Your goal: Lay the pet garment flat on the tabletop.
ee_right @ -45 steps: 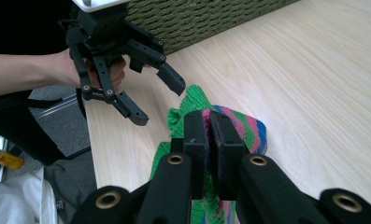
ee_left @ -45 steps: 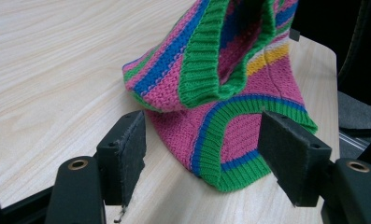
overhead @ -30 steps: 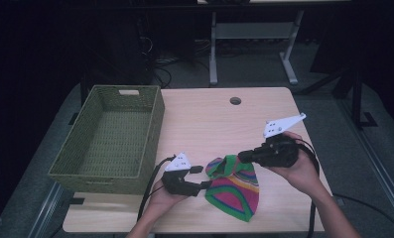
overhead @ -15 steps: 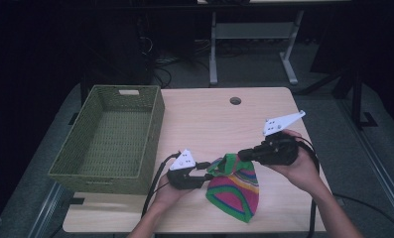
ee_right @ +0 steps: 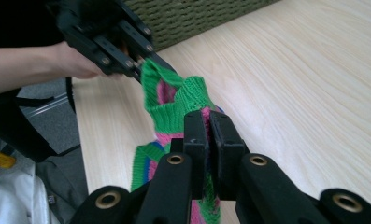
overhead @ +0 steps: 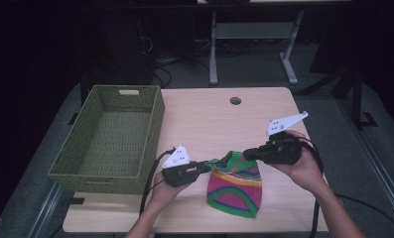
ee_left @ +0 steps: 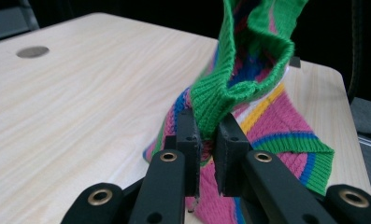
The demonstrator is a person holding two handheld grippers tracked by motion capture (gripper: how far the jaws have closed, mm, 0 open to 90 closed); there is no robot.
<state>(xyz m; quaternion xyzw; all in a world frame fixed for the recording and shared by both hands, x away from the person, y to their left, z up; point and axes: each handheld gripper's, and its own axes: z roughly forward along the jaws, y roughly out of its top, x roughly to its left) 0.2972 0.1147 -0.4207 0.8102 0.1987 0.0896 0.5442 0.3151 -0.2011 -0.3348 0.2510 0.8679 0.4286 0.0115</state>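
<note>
The pale wooden bench [overhead: 219,119] carries a deep green woven basket [overhead: 110,141] along its left side, standing open and with nothing inside that can be seen. Near the front edge, well apart from the basket's right wall, lies a knitted beanie [overhead: 234,186] striped pink, green, yellow and blue; its crown rests on the bench while its green ribbed rim is lifted and stretched between the two claws. The right claw [overhead: 247,154], held in the person's right hand [overhead: 303,166], is clamped on the rim's right side, its jaws pressed together on the knit in the right gripper view. The left claw [overhead: 206,165] has just been closing and is now pinched on the rim's left side, green ribbing caught between its jaws in the left gripper view. The step in hand looks like securing a two-point hold on the beanie before moving it. The next move probably calls for raising both claws together until the crown clears the bench, then carrying it left over the basket's near wall, keeping both grips firm so the soft knit does not slip out.
</note>
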